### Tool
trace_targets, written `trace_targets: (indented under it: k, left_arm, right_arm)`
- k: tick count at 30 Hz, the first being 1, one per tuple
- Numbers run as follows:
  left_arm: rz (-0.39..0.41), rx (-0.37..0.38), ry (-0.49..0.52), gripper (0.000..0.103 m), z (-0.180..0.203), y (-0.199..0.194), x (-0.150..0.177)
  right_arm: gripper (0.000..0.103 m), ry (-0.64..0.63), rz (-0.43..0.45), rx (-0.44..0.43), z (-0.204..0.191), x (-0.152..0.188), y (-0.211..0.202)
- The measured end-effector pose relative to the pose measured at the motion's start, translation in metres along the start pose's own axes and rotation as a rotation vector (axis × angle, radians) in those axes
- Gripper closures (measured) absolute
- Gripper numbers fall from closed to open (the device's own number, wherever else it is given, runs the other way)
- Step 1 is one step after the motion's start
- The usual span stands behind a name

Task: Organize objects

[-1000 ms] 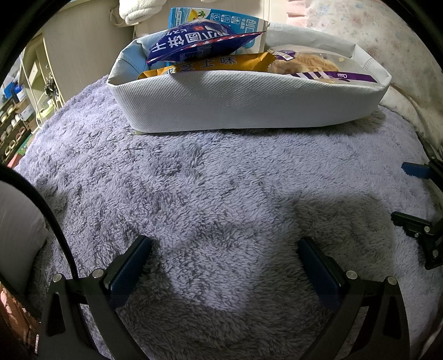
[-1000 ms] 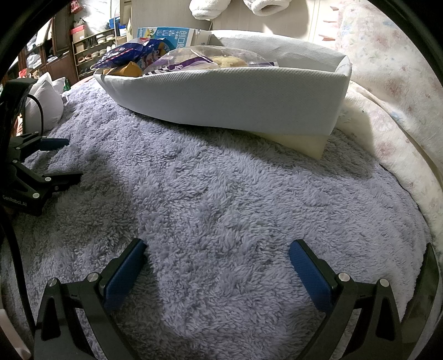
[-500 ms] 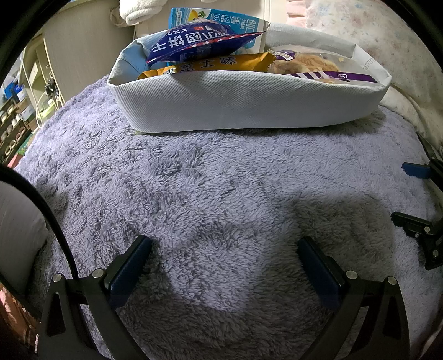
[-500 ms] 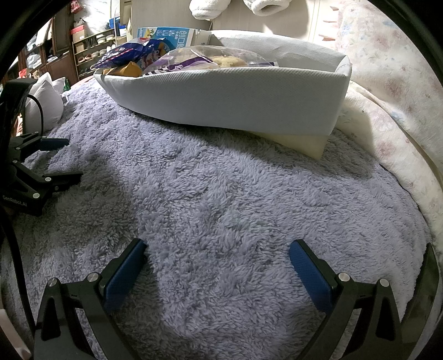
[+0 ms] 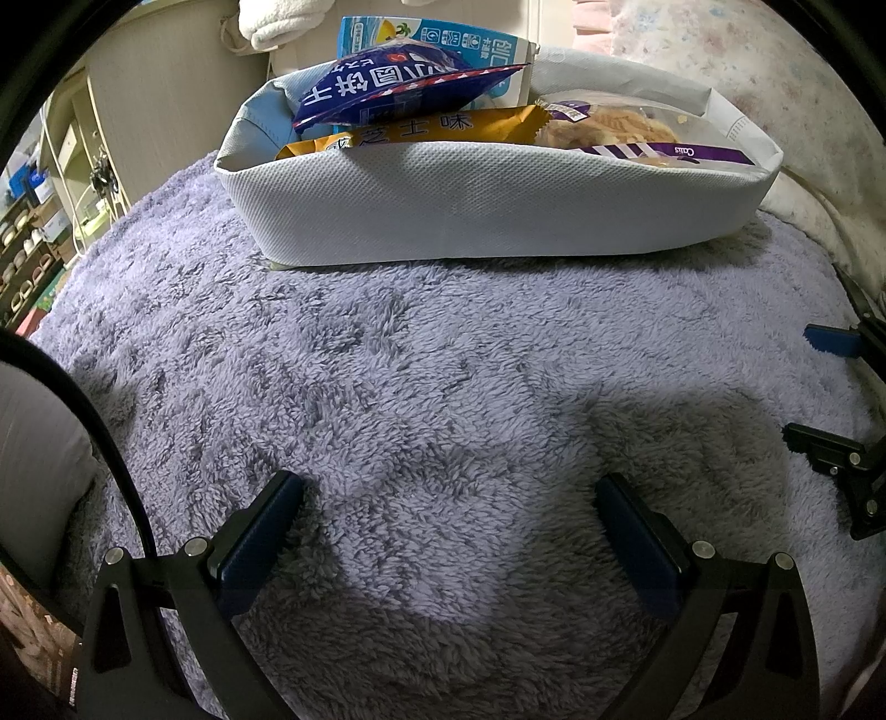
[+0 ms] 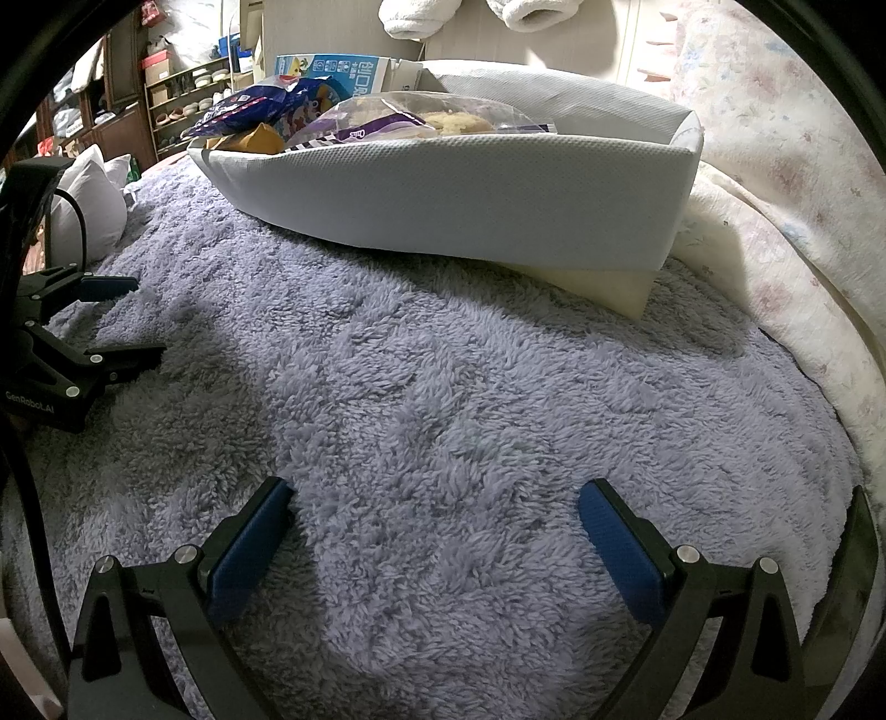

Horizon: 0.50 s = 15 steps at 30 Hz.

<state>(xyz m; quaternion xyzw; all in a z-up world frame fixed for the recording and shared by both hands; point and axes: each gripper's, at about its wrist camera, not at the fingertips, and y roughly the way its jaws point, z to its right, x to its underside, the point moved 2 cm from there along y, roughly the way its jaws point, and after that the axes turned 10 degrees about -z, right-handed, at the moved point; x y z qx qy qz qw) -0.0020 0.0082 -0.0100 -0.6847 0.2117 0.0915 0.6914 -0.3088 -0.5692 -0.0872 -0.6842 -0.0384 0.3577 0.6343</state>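
Snack packets fill a white fabric bin point(image 5: 498, 205) that stands at the far edge of a fluffy lavender blanket point(image 5: 421, 376). At the left end of the bin a dark blue packet point(image 5: 398, 83) with white characters lies on top, and a light blue carton point(image 5: 437, 39) stands behind it, mostly hidden. Under the blue packet there is an orange packet point(image 5: 426, 130); only its upper strip shows above the bin wall. To the right lies a clear bag of biscuits point(image 5: 614, 124) with a purple stripe, its lower part hidden by the wall. In the right wrist view the right corner of the bin rests on a cream pad point(image 6: 598, 282), which is mostly covered by the bin.

The left gripper point(image 5: 448, 498) is low over the near part of the blanket, its blue pads point(image 5: 260, 531) wide apart with only blanket between them; it holds nothing. The right gripper point(image 6: 434, 498) is the same: jaws spread wide, nothing gripped. Each gripper shows at the side edge of the other's view, cut off by the frame, so only the finger ends are visible there. I cannot tell whether the fingertips touch the pile.

A floral quilt point(image 6: 786, 183) borders the blanket on the right. Shelves point(image 6: 183, 111) in the far left background are too small to read
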Motion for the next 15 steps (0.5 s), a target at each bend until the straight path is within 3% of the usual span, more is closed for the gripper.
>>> trace_targets:
  k: [15]
  left_arm:
    - [0.004, 0.001, 0.003, 0.000, -0.0013, 0.0017, -0.0017]
  right_arm:
    - [0.000, 0.000, 0.000, 0.000, 0.0000, 0.0000, 0.0000]
